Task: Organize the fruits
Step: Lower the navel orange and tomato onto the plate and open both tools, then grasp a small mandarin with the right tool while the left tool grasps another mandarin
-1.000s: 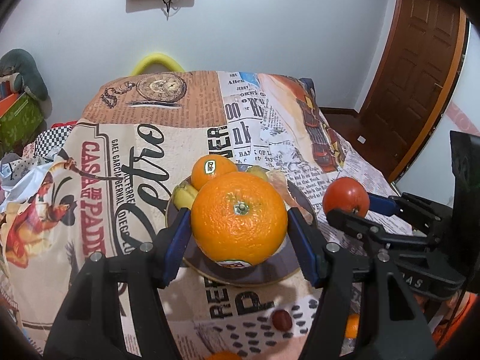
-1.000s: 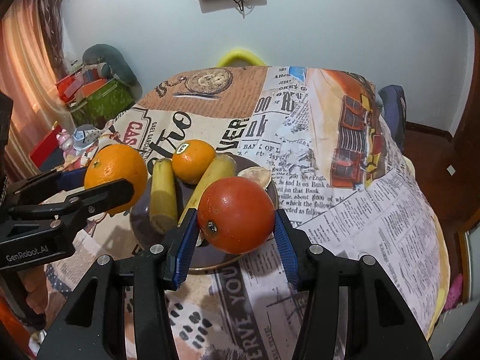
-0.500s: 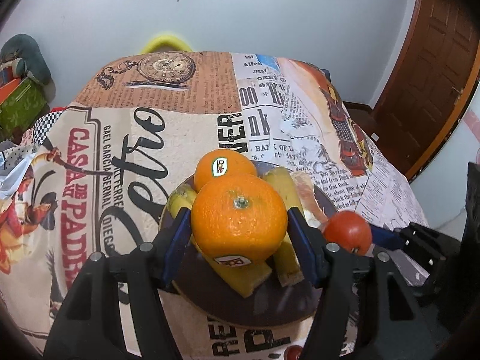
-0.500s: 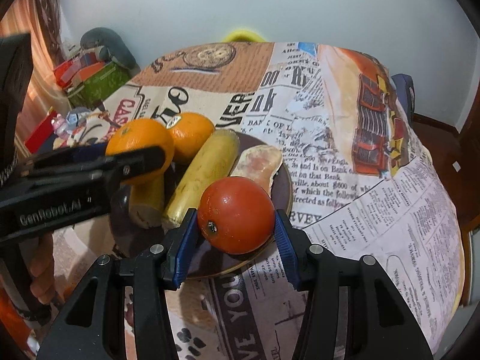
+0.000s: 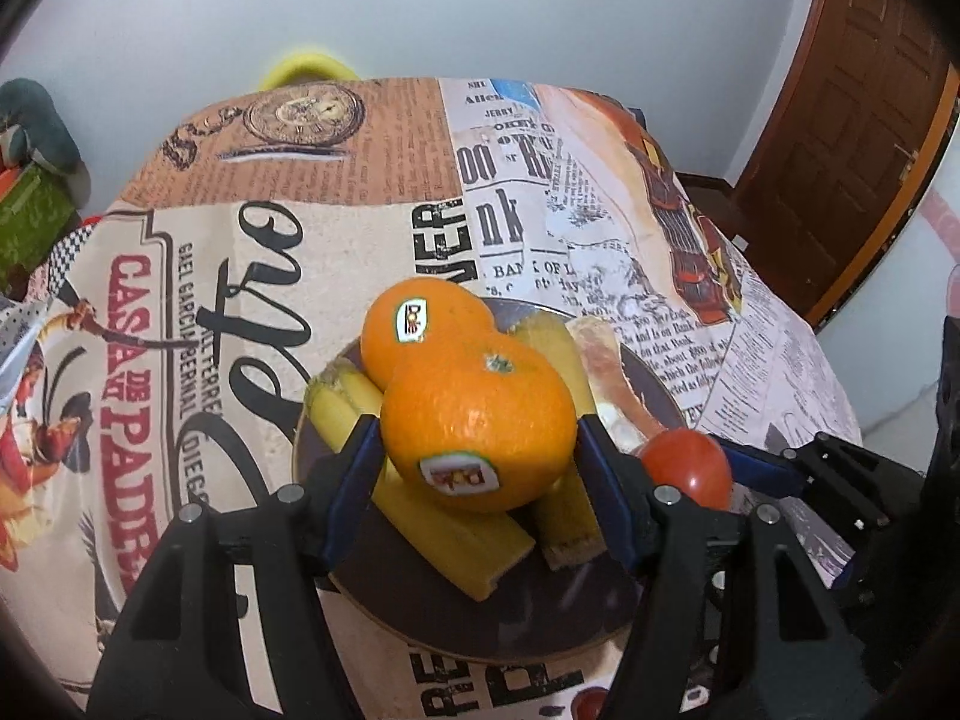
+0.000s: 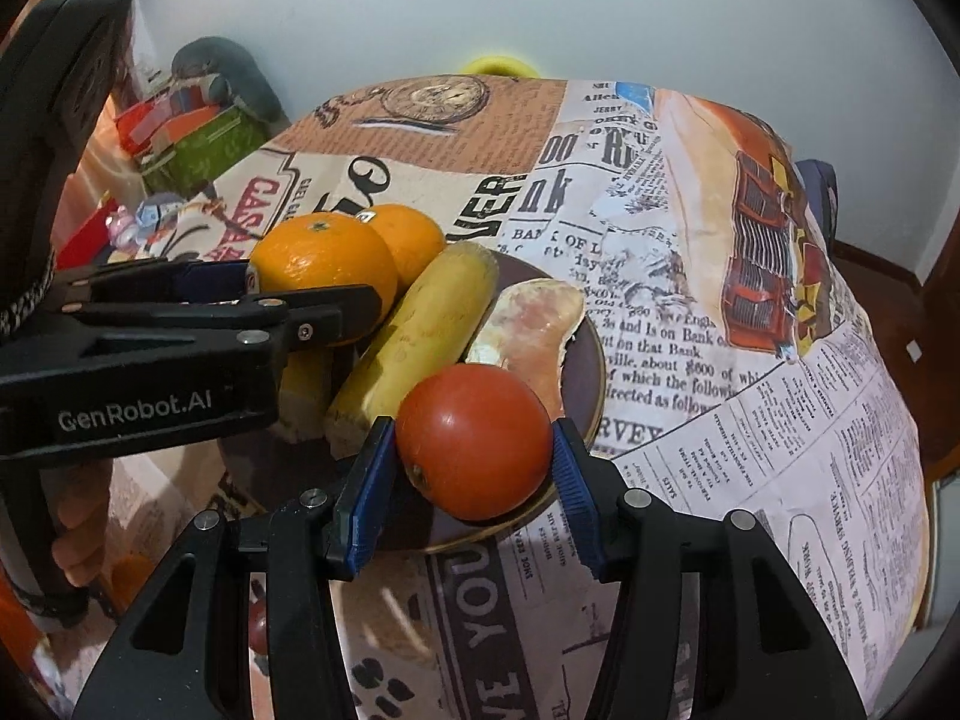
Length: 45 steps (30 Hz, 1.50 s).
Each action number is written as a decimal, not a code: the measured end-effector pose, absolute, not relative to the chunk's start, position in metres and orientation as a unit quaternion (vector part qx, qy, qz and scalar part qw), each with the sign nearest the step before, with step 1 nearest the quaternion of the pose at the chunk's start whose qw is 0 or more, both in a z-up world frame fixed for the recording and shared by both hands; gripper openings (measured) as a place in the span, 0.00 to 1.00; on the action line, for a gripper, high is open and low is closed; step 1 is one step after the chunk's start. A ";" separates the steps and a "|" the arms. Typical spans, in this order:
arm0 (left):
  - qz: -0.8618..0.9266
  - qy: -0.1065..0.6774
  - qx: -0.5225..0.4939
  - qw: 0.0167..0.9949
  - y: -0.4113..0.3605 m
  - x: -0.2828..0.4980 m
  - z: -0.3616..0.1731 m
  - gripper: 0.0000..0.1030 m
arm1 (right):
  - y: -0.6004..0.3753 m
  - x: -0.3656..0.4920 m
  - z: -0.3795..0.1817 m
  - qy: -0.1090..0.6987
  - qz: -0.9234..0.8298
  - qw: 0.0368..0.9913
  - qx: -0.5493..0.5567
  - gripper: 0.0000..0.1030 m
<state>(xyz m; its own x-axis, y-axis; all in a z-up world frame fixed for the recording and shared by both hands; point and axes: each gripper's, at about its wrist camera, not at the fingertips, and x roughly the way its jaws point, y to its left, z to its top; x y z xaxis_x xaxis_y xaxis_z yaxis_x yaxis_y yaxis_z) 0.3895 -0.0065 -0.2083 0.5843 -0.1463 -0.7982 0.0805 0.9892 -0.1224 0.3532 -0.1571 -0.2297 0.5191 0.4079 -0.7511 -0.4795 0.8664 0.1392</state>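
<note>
My left gripper [image 5: 477,456] is shut on a large orange [image 5: 474,420] and holds it over the dark plate [image 5: 420,612], just above two bananas [image 5: 432,516]. A second orange [image 5: 420,330] with a sticker lies on the plate behind it. My right gripper [image 6: 474,474] is shut on a red tomato [image 6: 474,438] over the plate's near right rim [image 6: 594,384]. In the right wrist view the left gripper [image 6: 324,300] holds its orange [image 6: 324,264] beside a banana [image 6: 420,336] and a pale fruit slice [image 6: 534,324].
The plate sits on a round table with a newspaper-print cloth [image 5: 240,240]. Small dark fruits lie on the cloth by the near edge [image 6: 258,630]. Boxes and clutter [image 6: 192,138] stand at the left, a wooden door [image 5: 852,138] at the right.
Both grippers have moved forward and down over the plate with their fruit. The orange now hangs just above the bananas; the tomato is at the plate's near right rim.
</note>
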 end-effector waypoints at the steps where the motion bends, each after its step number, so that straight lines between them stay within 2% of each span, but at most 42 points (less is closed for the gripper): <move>1: -0.064 0.450 -0.038 0.890 -0.006 0.388 -0.208 0.63 | -0.157 0.353 -0.230 0.420 0.255 0.870 -0.042 0.48; 12: -0.053 0.417 -0.042 0.906 0.010 0.355 -0.174 0.63 | -0.160 0.344 -0.222 0.420 0.252 0.871 -0.036 0.49; 22: -0.032 0.391 -0.035 0.919 0.022 0.307 -0.137 0.63 | -0.179 0.313 -0.182 0.384 0.237 0.892 -0.027 0.55; 25: -0.026 0.389 -0.030 0.920 0.023 0.290 -0.129 0.63 | -0.186 0.302 -0.170 0.372 0.227 0.900 -0.024 0.61; 29: -0.021 0.387 -0.028 0.921 0.025 0.267 -0.119 0.63 | -0.192 0.285 -0.160 0.366 0.220 0.904 -0.022 0.61; 40: -0.017 0.398 -0.010 0.917 0.021 0.211 -0.119 0.65 | -0.200 0.232 -0.163 0.376 0.211 0.902 -0.023 0.61; 45: -0.016 0.406 -0.019 0.913 0.025 0.195 -0.125 0.69 | -0.201 0.215 -0.176 0.391 0.208 0.896 -0.028 0.61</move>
